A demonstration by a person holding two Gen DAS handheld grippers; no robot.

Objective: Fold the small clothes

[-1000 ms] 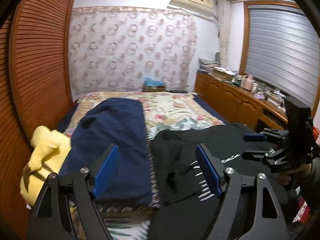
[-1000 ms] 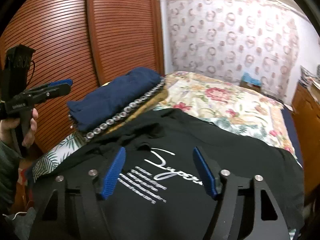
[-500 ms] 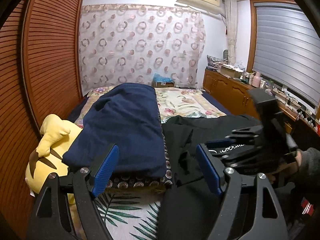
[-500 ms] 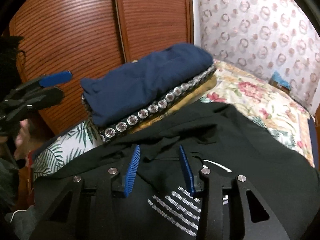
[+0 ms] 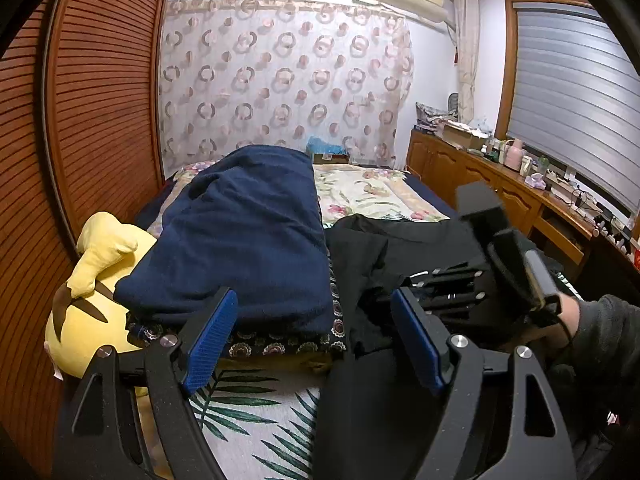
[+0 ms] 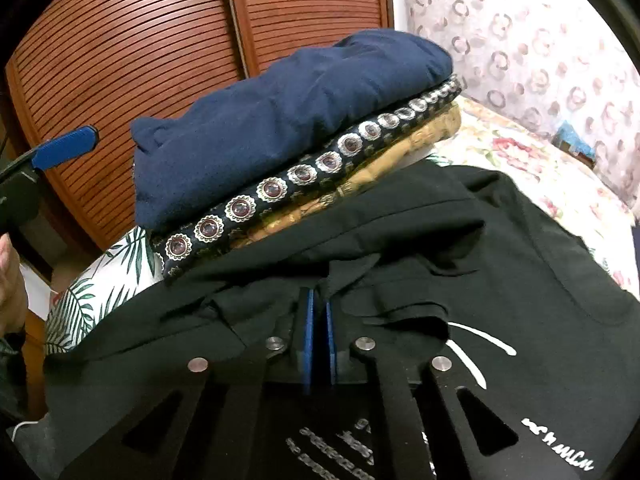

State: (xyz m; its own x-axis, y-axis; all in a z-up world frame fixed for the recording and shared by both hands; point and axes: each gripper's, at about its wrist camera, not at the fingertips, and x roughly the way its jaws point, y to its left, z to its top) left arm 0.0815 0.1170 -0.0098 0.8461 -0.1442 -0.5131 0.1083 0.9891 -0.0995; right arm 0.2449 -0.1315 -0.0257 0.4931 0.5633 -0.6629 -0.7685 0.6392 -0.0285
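Bedroom, floral bedspread under a louvred wooden wardrobe: black printed T-shirt spread out, pinched at the collar.
Right gripper has just been closing and now its 2 blue pads clamp a fold of the shirt's neckline, just beside a stack of 3 folded garments topped by a navy one. Left gripper hovers over the shirt's edge, jaws wide apart, nothing between them; yellow plush toy lies beside the stack.

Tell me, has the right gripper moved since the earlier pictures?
Yes. The right gripper has come forward and down toward the folded stack, and its jaws have just been closing on the black shirt.
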